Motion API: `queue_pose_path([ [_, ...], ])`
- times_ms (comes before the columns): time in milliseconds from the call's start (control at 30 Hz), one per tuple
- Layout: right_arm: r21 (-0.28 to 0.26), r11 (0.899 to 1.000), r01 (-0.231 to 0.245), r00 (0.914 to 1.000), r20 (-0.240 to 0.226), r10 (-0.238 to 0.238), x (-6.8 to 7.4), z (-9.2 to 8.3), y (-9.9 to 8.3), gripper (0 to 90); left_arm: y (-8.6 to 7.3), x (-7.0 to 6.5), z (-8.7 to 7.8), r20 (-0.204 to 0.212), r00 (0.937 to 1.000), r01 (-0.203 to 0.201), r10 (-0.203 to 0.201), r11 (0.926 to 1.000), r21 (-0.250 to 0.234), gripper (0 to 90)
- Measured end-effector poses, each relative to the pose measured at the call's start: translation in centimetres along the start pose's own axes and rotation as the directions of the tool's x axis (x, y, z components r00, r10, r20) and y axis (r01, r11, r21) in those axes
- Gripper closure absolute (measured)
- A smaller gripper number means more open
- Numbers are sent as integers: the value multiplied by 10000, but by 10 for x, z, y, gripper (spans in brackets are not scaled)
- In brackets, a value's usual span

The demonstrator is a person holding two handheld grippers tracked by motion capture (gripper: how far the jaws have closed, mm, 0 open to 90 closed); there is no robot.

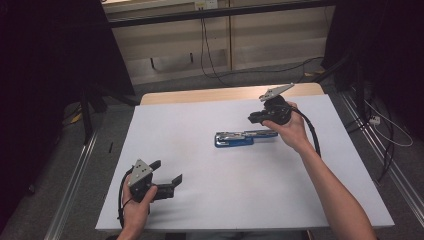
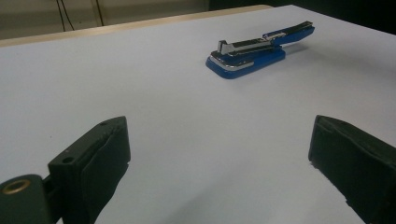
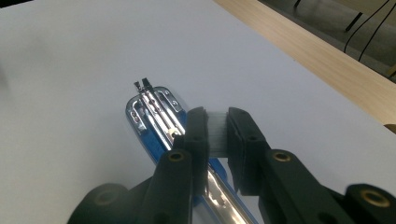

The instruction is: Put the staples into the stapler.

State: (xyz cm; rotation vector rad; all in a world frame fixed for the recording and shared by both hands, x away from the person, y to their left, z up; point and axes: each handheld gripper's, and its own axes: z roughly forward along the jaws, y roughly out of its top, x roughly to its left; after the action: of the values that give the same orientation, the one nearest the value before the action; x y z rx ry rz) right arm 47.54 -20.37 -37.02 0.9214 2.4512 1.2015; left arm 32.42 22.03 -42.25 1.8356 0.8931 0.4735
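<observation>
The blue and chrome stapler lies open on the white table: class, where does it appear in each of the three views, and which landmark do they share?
High view: the blue and chrome stapler lies just right of centre, by the right gripper.
Left gripper view: upper right, beyond the open jaws.
Right gripper view: lower centre, running under the nearly closed jaws.
Shared landmark: the wooden table edge, beyond the white sheet.

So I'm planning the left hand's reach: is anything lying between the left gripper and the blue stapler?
Nothing visible does. Only bare white table lies between the left gripper and the blue stapler. The right gripper hovers at the stapler's far end.
</observation>
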Motion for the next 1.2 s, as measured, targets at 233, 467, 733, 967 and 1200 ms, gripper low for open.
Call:
queue_pose_path([
  [233, 28, 10000, 49, 9992, -403, -48, 5, 6, 3, 790, 0, 0, 0, 11, 10000, -20, 20, 10000, 41, 56],
  [467, 33, 9999, 143, 9981, -603, -141, 10, 12, 7, 790, 0, 0, 0, -6, 10000, 51, -51, 10000, -19, 56],
  [733, 198, 9989, 417, 9950, -916, -398, 18, 24, 11, 790, 0, 0, 0, 17, 10000, -5, 5, 10000, -17, 56],
  [967, 291, 9977, 606, 9928, -1052, -573, 22, 32, 17, 790, 0, 0, -1, 0, 10000, 32, -32, 10000, -33, 56],
  [1200, 528, 9956, 775, 9909, -1146, -711, 24, 43, 17, 791, 0, 0, -1, 19, 10000, 24, -24, 10000, -42, 57],
])
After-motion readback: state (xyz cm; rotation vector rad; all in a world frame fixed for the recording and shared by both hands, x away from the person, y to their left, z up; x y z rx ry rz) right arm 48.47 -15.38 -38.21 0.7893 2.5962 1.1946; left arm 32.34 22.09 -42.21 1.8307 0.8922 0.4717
